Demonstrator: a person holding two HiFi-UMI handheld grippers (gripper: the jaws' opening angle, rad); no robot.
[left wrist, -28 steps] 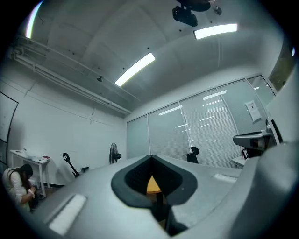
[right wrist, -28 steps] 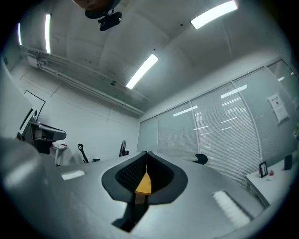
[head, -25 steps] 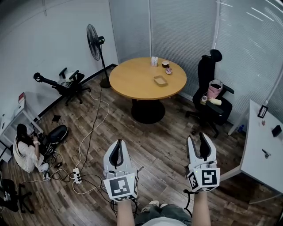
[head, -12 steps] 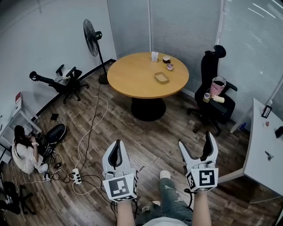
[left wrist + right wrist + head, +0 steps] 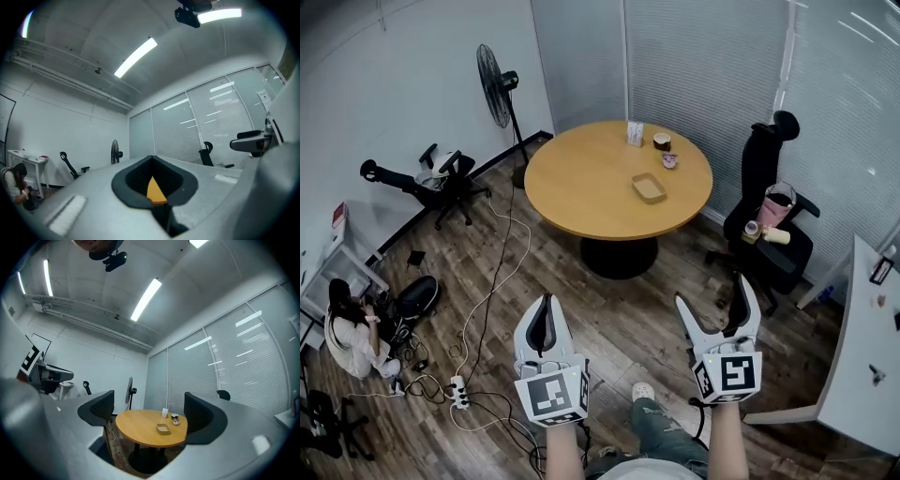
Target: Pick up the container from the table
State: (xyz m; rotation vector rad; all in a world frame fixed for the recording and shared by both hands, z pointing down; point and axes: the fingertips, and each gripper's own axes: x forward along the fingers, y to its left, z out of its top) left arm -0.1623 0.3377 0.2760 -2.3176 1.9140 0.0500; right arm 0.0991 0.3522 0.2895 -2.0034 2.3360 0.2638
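A shallow tan container (image 5: 648, 187) sits on the round wooden table (image 5: 581, 178), right of its middle, far ahead of both grippers. In the right gripper view the container (image 5: 163, 429) shows on the table (image 5: 140, 425) between the jaws, well beyond them. My right gripper (image 5: 717, 292) is open; its jaws have just opened wide, with nothing between them. My left gripper (image 5: 547, 309) is shut and empty, and its own view shows only a sliver of table through the closed jaws (image 5: 154, 190). Both grippers hang over the wooden floor.
A white card holder (image 5: 635, 132) and two small cups (image 5: 662, 141) stand at the table's far side. A black chair with a pink bag (image 5: 773, 230) is at the right, a standing fan (image 5: 495, 75) at the left. Cables and a power strip (image 5: 459, 389) lie on the floor near a seated person (image 5: 352, 328). A white desk (image 5: 872, 375) is at the right.
Both grippers have come nearer to the table along with the person walking. The right jaws went from narrow to wide apart. The left jaws stayed shut.
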